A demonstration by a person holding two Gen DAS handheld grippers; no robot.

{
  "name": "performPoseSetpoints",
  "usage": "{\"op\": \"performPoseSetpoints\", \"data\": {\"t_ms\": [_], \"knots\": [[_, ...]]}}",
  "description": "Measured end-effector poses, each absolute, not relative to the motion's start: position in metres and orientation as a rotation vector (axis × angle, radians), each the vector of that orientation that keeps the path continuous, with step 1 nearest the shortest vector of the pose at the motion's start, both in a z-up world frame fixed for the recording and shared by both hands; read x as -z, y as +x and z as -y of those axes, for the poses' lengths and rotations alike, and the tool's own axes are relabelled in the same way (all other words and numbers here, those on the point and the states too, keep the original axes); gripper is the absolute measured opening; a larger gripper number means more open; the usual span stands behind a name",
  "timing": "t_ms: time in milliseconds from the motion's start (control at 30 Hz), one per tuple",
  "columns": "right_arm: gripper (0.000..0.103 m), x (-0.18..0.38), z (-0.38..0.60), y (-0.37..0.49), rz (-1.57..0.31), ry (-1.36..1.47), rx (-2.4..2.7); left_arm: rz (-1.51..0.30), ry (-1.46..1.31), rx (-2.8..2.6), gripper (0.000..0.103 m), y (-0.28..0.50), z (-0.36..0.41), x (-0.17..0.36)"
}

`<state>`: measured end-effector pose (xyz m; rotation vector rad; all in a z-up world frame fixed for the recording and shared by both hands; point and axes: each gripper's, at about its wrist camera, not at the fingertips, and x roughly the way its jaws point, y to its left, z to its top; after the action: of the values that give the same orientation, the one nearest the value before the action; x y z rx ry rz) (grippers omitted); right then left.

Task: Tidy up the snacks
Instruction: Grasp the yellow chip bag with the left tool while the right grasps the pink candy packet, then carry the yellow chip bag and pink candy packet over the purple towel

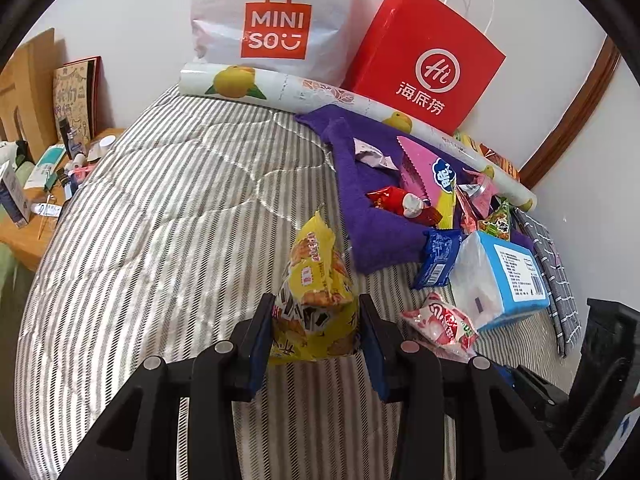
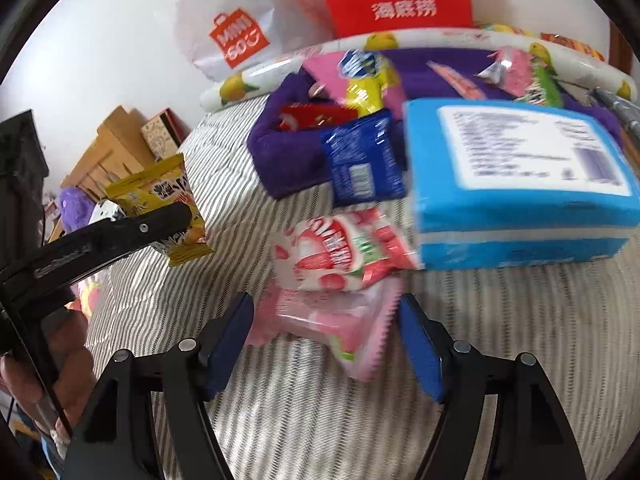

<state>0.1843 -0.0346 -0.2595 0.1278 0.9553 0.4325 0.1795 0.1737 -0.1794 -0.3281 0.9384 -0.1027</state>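
The sorting looks barely started. The left hand-held gripper (image 1: 316, 320) is clamped on a yellow snack bag (image 1: 316, 292), lifted over the striped bed (image 1: 160, 200) to the left of the pile. The right hand-held gripper (image 2: 326, 332) stands open around a pink packet (image 2: 340, 328) lying near on the bed, pads not pressing it. Most snacks lie loose on the purple towel (image 1: 360, 160), far right. The white bag (image 1: 276, 20) and red bag (image 1: 424, 60) stand at the wall; I cannot tell what they hold.
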Motion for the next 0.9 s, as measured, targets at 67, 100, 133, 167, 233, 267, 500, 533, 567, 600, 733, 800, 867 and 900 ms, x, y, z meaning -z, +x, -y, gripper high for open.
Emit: {"op": "performPoseSetpoints", "data": {"t_ms": [67,100,133,167,233,267,500,533,567,600,733,800,867,900], "knots": [[0.079,0.259,0.026,0.182,-0.929,0.082,-0.405,-0.936,-0.332,0.096,0.038,0.177,-0.178,0.179],[0.079,0.259,0.021,0.181,-0.923,0.056,-0.392,-0.937,-0.334,0.093,0.038,0.175,-0.181,0.179],[0.079,0.261,0.017,0.182,-0.921,0.033,-0.377,-0.939,-0.337,0.089,0.038,0.174,-0.183,0.179],[0.079,0.262,0.014,0.181,-0.912,0.016,-0.36,-0.941,-0.34,0.084,0.038,0.173,-0.185,0.18],[0.078,0.263,0.01,0.179,-0.887,-0.011,-0.337,-0.944,-0.343,0.076,0.038,0.171,-0.188,0.18],[0.072,0.264,0.009,0.177,-0.872,-0.026,-0.325,-0.946,-0.345,0.074,0.038,0.169,-0.19,0.18],[0.06,0.26,0.023,0.165,-0.863,-0.018,-0.379,-0.956,-0.358,0.079,0.038,0.161,-0.187,0.176],[0.06,0.259,0.027,0.163,-0.872,0.003,-0.406,-0.957,-0.353,0.082,0.038,0.16,-0.184,0.175],[0.06,0.257,0.032,0.158,-0.881,0.026,-0.432,-0.958,-0.345,0.085,0.038,0.159,-0.18,0.174],[0.06,0.256,0.037,0.154,-0.883,0.037,-0.447,-0.959,-0.337,0.088,0.038,0.158,-0.176,0.172],[0.06,0.247,0.056,0.135,-0.864,0.045,-0.459,-0.959,-0.314,0.11,0.038,0.156,-0.158,0.165],[0.06,0.241,0.071,0.126,-0.843,0.053,-0.445,-0.958,-0.302,0.126,0.038,0.155,-0.147,0.16],[0.06,0.234,0.086,0.121,-0.825,0.066,-0.427,-0.956,-0.288,0.143,0.038,0.155,-0.135,0.155],[0.06,0.228,0.095,0.119,-0.814,0.076,-0.416,-0.954,-0.281,0.152,0.038,0.155,-0.129,0.152]]}}
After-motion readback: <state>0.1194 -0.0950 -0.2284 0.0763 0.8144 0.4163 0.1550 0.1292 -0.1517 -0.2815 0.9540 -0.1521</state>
